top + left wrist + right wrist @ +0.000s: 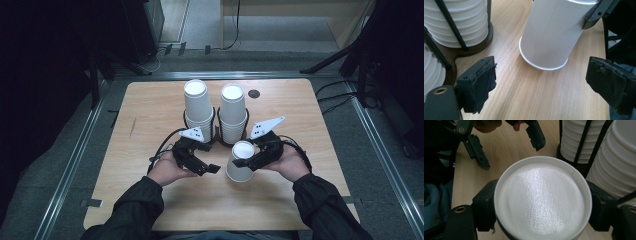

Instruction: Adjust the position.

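My right tongs [248, 161] clamp an upturned cup [241, 162] near its closed end, rim on the desk [150, 105] by the front edge. My left tongs [209, 169] gape empty just beside it. Behind, two cup stacks [198, 107] sit in a black rack [216, 131]; its base is mostly hidden.

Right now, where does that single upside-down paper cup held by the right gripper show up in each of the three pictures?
High view: the single cup stands low and just right of centre, in the right gripper.
Left gripper view: top centre, its rim on the table.
Right gripper view: centre, its white base facing the camera, a jaw on each side.
Shared landmark: the two cup stacks in their black rack.
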`<state>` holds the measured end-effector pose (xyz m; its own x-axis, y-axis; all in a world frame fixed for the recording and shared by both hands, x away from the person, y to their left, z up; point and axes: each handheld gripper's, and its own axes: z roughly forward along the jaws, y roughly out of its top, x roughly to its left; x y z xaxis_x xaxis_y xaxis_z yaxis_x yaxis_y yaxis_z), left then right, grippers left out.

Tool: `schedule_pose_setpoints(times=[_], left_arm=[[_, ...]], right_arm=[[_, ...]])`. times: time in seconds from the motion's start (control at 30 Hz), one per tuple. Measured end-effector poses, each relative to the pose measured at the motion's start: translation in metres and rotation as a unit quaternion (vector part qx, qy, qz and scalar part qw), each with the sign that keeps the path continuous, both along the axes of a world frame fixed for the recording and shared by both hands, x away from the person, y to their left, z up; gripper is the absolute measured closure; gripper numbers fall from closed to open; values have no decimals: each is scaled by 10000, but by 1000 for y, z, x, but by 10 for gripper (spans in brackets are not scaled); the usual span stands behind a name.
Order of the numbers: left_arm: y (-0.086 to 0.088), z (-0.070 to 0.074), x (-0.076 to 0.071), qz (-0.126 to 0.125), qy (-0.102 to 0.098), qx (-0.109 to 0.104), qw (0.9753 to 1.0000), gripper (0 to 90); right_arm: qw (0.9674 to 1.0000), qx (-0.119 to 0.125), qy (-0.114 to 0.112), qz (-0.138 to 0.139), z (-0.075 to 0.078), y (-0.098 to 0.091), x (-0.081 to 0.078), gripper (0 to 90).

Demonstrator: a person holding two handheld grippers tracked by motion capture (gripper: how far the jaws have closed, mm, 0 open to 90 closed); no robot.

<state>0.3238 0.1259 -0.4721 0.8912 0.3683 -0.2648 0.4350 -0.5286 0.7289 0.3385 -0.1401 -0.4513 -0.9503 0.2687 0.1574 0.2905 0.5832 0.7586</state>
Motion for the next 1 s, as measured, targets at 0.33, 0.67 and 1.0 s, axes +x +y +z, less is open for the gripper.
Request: schedule_pose_setpoints(times=[0.33, 0.67, 1.0], left_arm=[[-18, -7, 0, -297, -14, 116, 9995, 54], [-36, -15, 0, -510, -39, 212, 9985, 11], [-41, -16, -3, -624, -133, -21, 9980, 11]], right_arm=[[9995, 320, -22, 83, 1, 7, -5, 248], [9980, 630, -72, 19, 8, 8, -10, 249], [9951, 980, -83, 98, 20, 13, -15, 252]])
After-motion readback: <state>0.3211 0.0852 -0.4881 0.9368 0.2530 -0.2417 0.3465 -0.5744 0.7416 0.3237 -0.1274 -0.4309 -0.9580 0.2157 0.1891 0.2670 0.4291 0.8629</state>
